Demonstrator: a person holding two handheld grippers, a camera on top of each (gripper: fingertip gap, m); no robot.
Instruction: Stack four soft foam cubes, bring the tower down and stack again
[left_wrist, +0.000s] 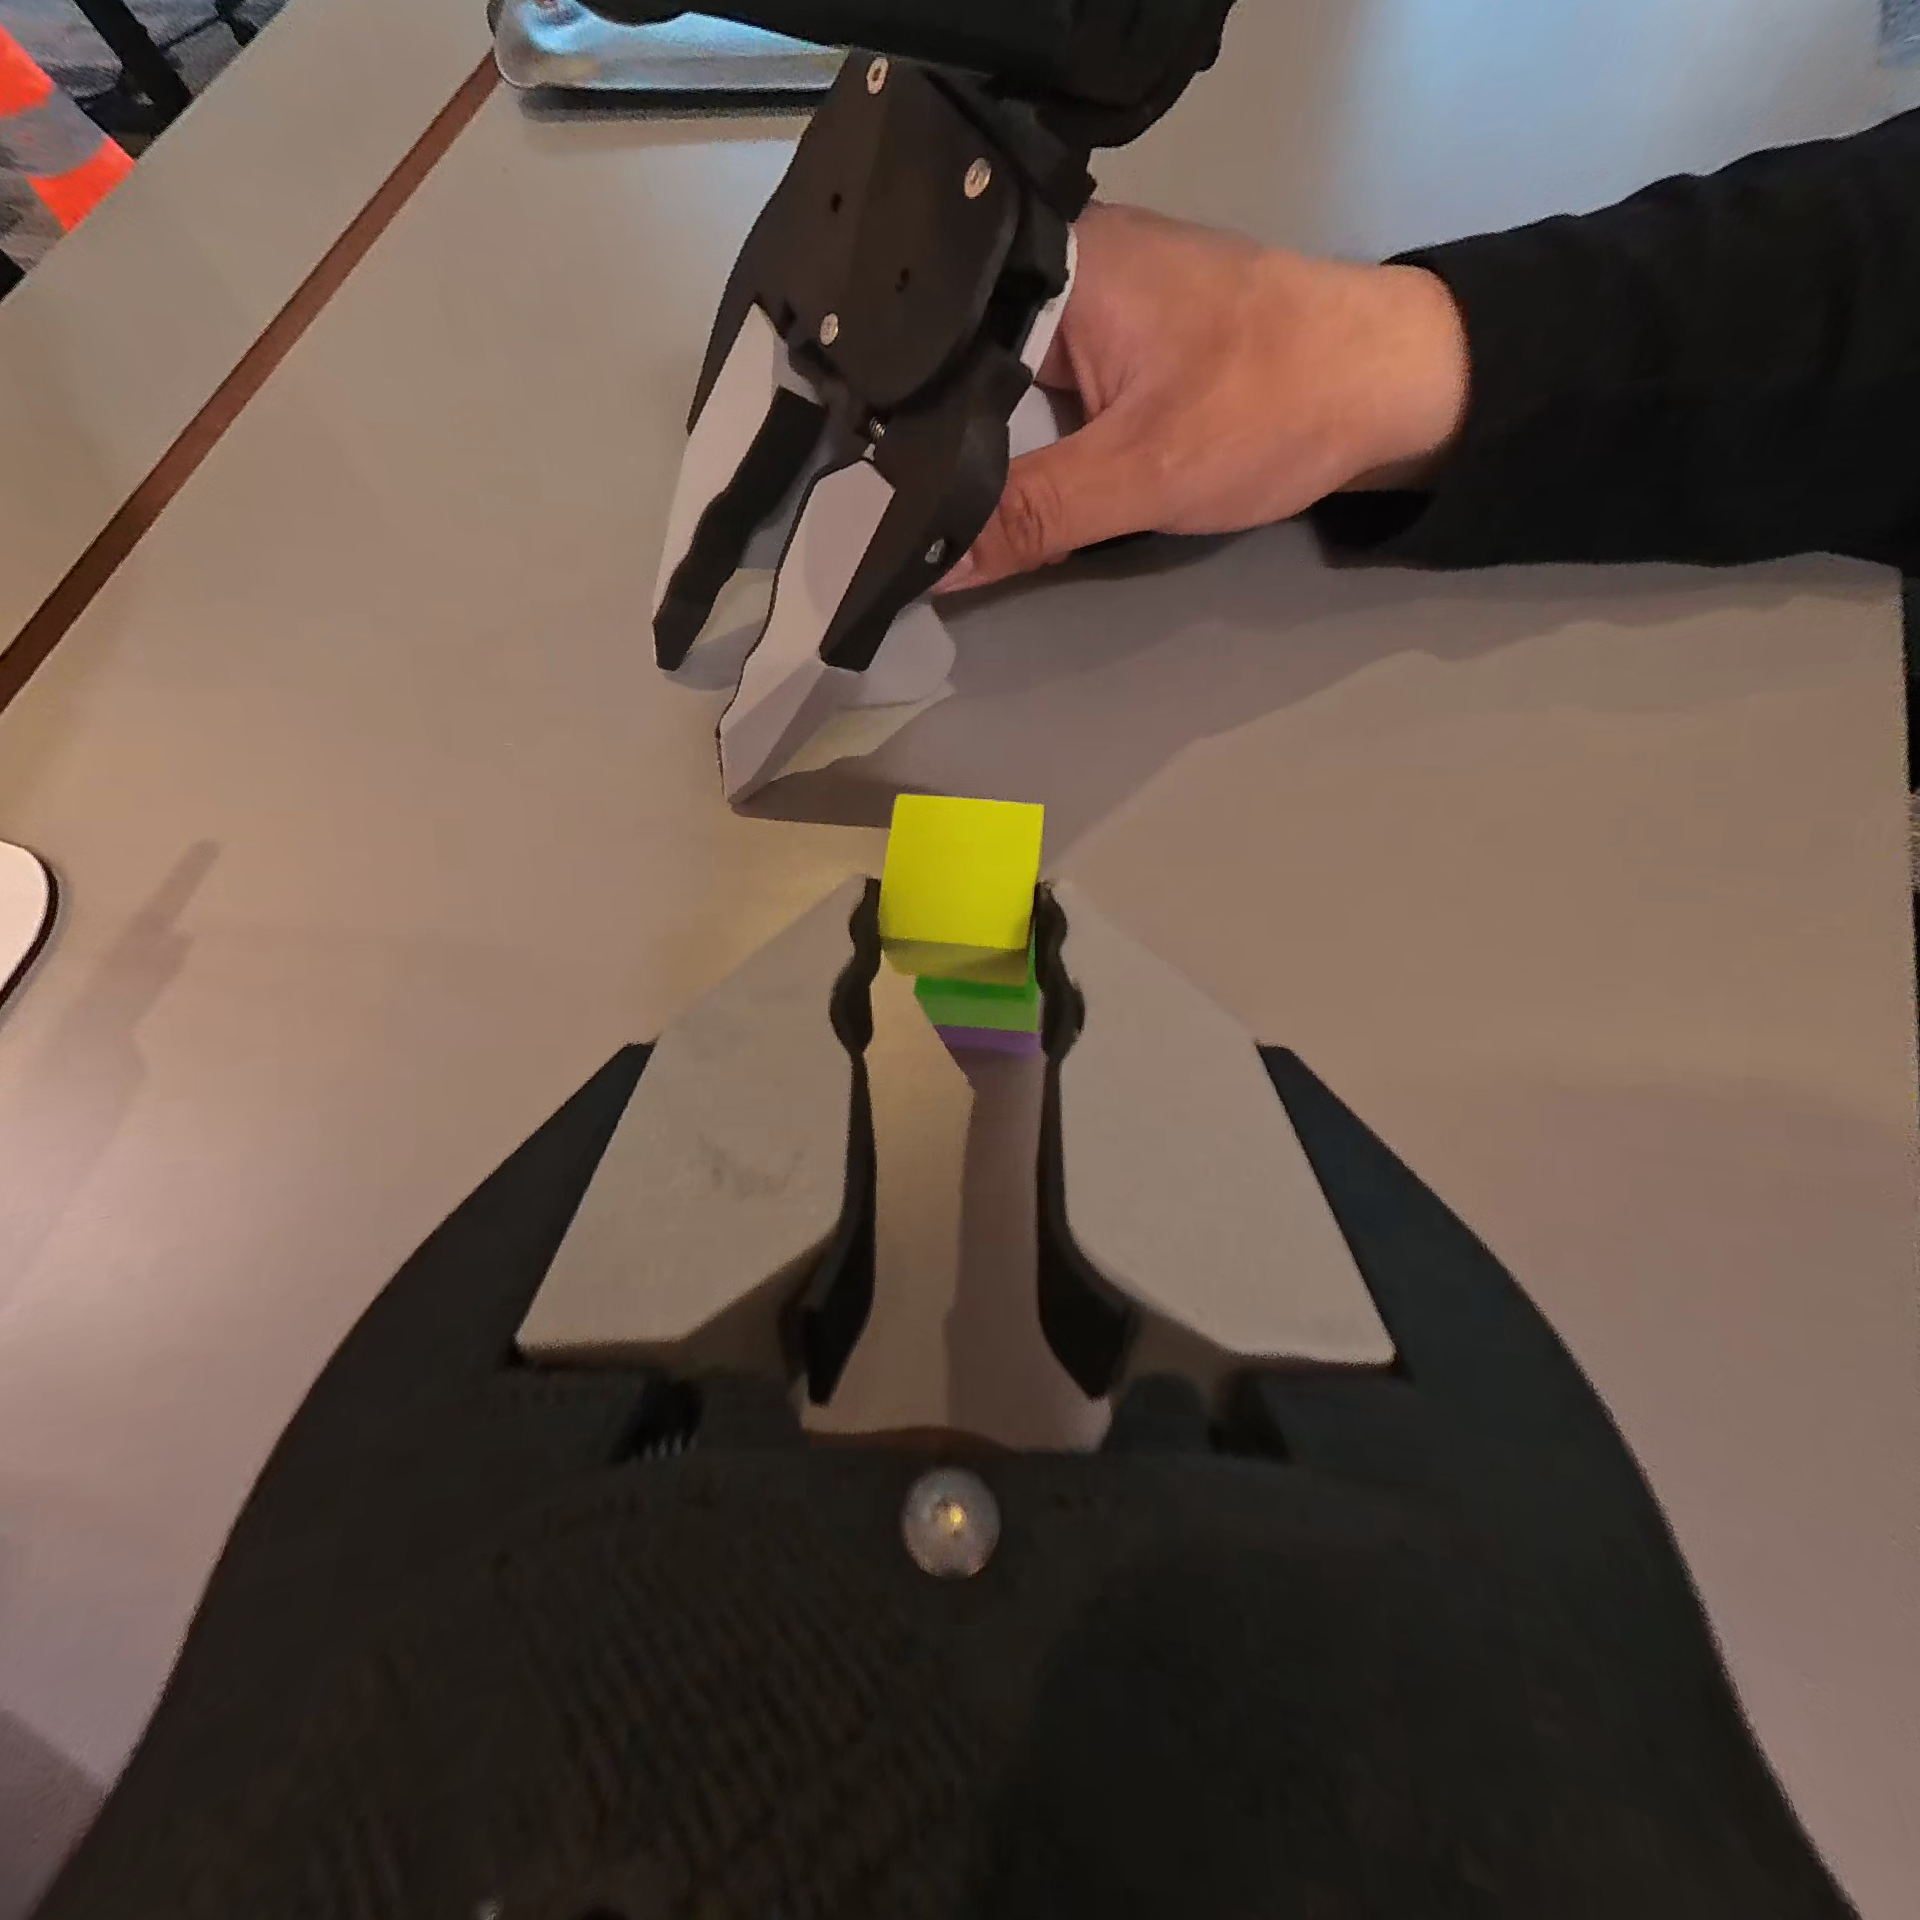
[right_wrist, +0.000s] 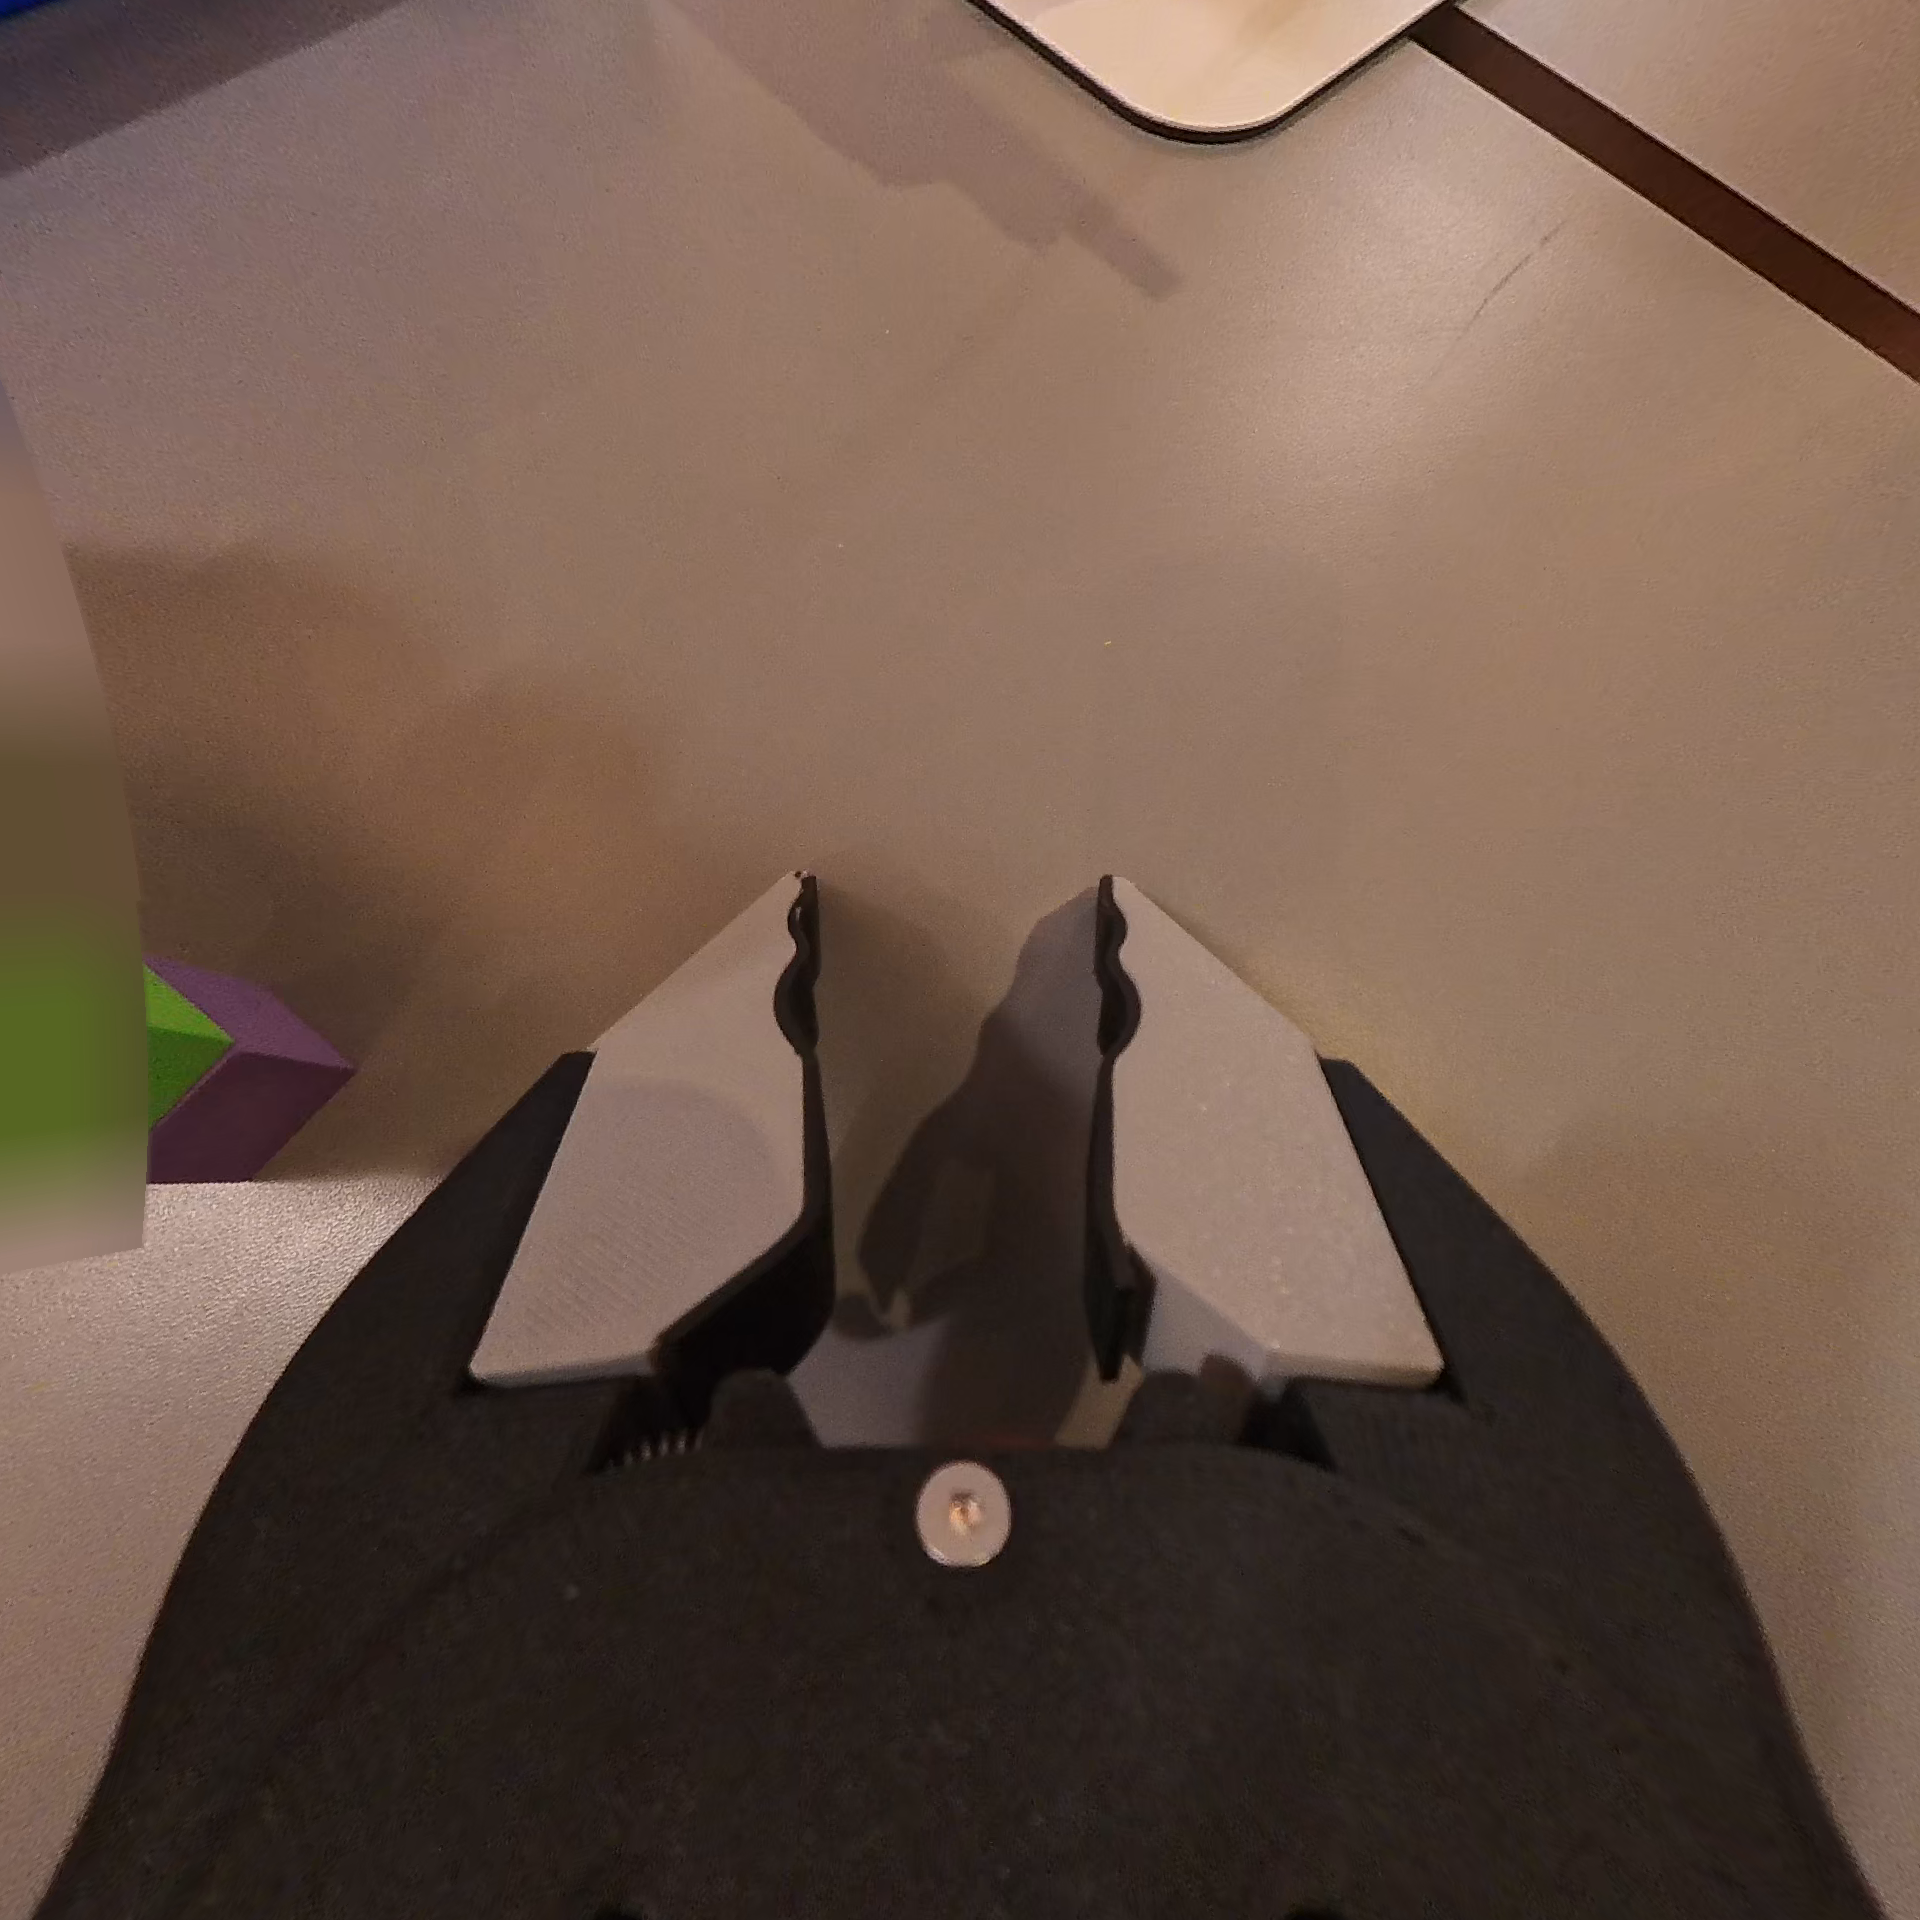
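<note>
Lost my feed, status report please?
Left gripper shut on yellow cube, atop green cube and purple cube. Right gripper open, empty, resting on the table. Nothing blocking.

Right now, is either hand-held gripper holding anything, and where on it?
Left hand-held gripper pinches the yellow cube by its two opposite side faces, above the green cube. Right hand-held gripper is open, empty.

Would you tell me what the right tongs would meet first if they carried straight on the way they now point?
Probably only the bare table. The right tongs stand open and empty, tilted down at it; the purple cube and green cube sit well off to their left.
</note>
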